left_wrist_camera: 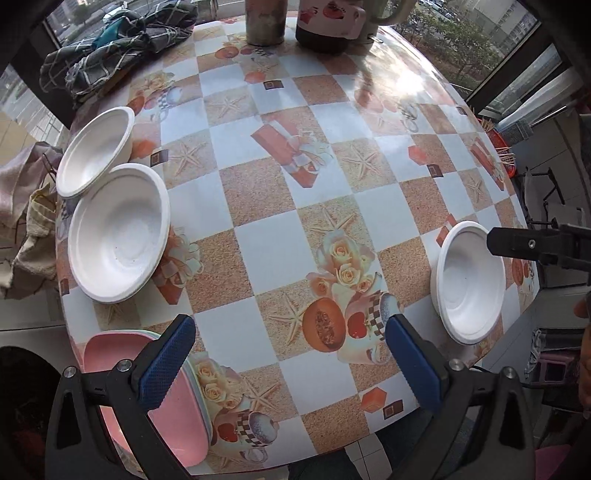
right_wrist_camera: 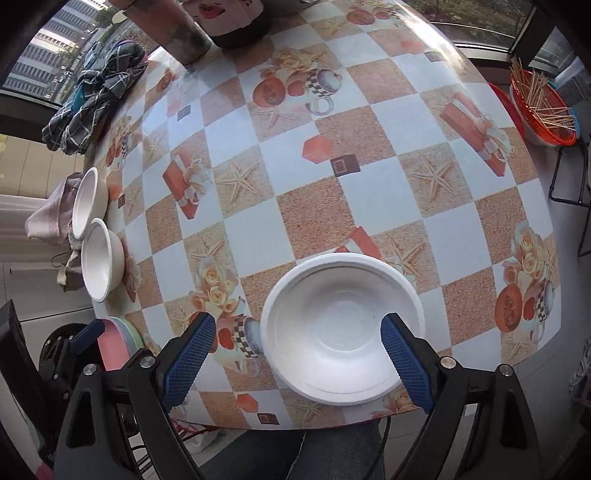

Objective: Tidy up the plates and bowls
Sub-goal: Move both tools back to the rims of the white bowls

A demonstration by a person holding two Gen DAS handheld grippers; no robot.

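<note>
Two white bowls sit at the table's left edge, a near one [left_wrist_camera: 118, 232] [right_wrist_camera: 100, 258] and a far one [left_wrist_camera: 96, 150] [right_wrist_camera: 86, 201]. A third white bowl [left_wrist_camera: 471, 282] [right_wrist_camera: 341, 326] sits near the front right edge. A stack of pink and pastel plates [left_wrist_camera: 173, 402] [right_wrist_camera: 118, 341] lies at the front left corner. My left gripper [left_wrist_camera: 290, 332] is open and empty above the table, its left finger over the pink plates. My right gripper [right_wrist_camera: 299, 332] is open, its right finger over the third bowl's rim; it also shows in the left wrist view [left_wrist_camera: 532, 245].
A checked cloth [left_wrist_camera: 118, 48] [right_wrist_camera: 98, 92] lies at the far left. A metal cup [left_wrist_camera: 264, 22] and a dark jar [left_wrist_camera: 328, 26] stand at the far edge. An orange basket of sticks [right_wrist_camera: 543, 107] sits off the table to the right. Cloths [left_wrist_camera: 26, 221] hang left.
</note>
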